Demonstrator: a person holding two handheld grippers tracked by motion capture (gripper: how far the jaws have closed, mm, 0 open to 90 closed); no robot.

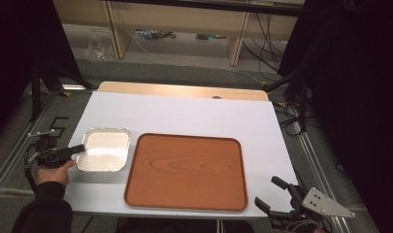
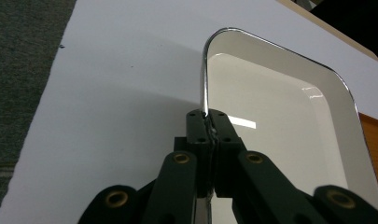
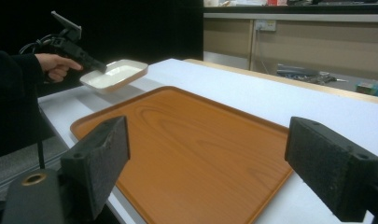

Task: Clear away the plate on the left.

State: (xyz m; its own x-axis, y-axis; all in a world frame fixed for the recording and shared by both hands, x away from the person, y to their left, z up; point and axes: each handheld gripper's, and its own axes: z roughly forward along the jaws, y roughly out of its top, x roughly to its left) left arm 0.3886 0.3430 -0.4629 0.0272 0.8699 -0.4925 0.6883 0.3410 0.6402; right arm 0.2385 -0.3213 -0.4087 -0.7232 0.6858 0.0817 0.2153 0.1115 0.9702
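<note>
Left gripper view shows my left hand-held gripper [image 2: 209,122] clamped tight on the thin rolled rim of the white dish [image 2: 275,121], jaws pressed together with only the lip between them. The dish looks rigid and glossy, probably enamel or glazed, so I judge it stiff but slippery, and light enough to lift by one edge, though it will want to tip away from a rim grip. The rim's left side, where I already hold it, seems the only sensible place to take it. In the high view the dish [image 1: 104,149] sits at the counter's [image 1: 184,114] left side, just beside the wooden tray [image 1: 187,171], with my gripper at its left edge. My right hand-held gripper [image 1: 271,194] waits off the tray's near right corner, jaws wide apart, holding nothing.
</note>
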